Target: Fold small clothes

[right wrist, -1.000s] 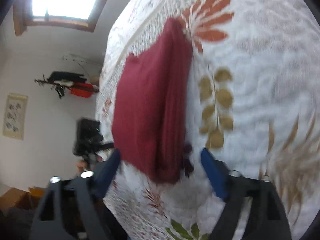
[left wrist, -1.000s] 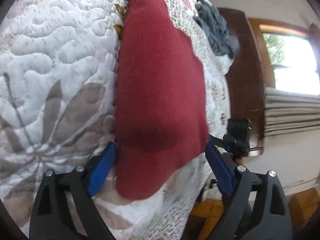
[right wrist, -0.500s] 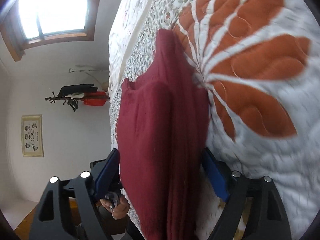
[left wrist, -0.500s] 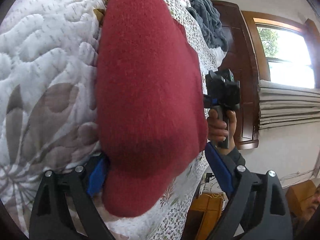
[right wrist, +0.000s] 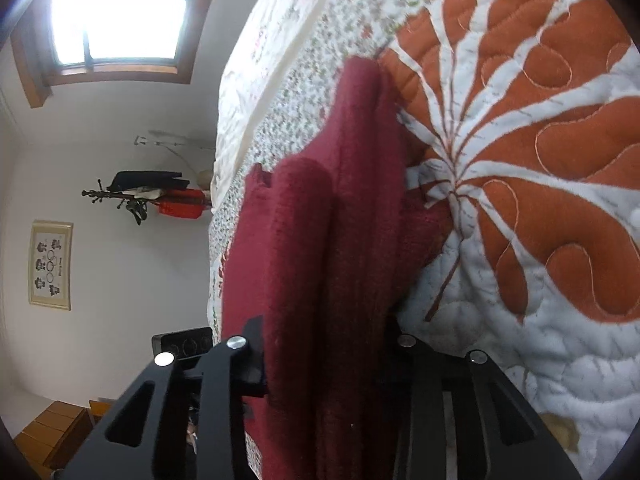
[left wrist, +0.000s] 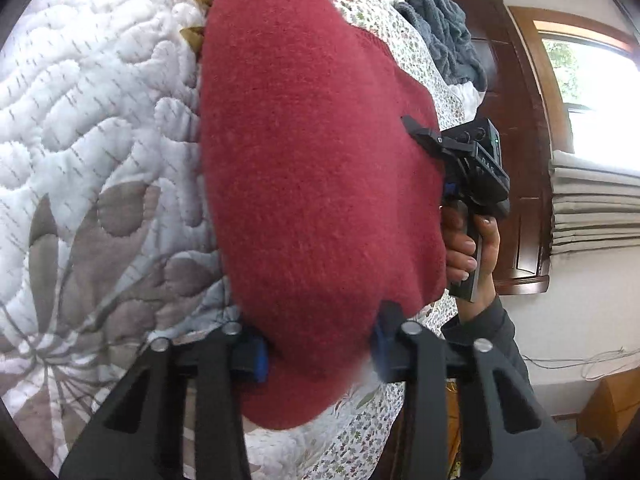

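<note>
In my left wrist view, the quilt [left wrist: 100,128] fills the left of the frame, the red sweater [left wrist: 312,184] lies across the centre, and my left gripper [left wrist: 318,354] is clamped on its near edge at the bottom. In the right wrist view, my right gripper [right wrist: 328,364] pinches the sweater's folded layers at lower centre.

Sweater [left wrist: 312,184]: solid dark red knit. Quilt [right wrist: 540,152]: white, stitched, with rust-orange, grey-brown and ochre leaf motifs; small floral print border. Blanket [left wrist: 444,28]: slate blue-grey.
</note>
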Tool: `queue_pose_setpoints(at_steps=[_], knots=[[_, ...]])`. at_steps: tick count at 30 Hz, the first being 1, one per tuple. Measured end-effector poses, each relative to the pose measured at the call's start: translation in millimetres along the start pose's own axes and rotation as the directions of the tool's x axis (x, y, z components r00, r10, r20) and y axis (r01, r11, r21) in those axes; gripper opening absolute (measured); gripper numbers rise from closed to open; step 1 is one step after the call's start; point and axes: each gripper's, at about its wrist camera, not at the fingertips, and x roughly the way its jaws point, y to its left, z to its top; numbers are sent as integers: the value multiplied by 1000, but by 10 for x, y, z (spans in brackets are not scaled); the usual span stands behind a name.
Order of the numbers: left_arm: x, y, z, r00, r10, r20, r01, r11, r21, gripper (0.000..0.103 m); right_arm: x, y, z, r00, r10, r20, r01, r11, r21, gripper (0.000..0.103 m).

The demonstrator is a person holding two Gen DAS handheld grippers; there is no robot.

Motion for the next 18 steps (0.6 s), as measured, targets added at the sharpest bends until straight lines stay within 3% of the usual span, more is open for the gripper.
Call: queue_pose_setpoints(at_steps=[10, 18], knots=[[-334, -250, -51, 998, 40, 52, -42, 998, 55, 25, -88, 434, -165, 998, -1, 59, 4, 999, -52, 30], [-951, -380, -420, 993, 44, 107, -54, 994, 93, 24, 26, 970, -443, 999, 19, 51, -13, 993, -114, 30]])
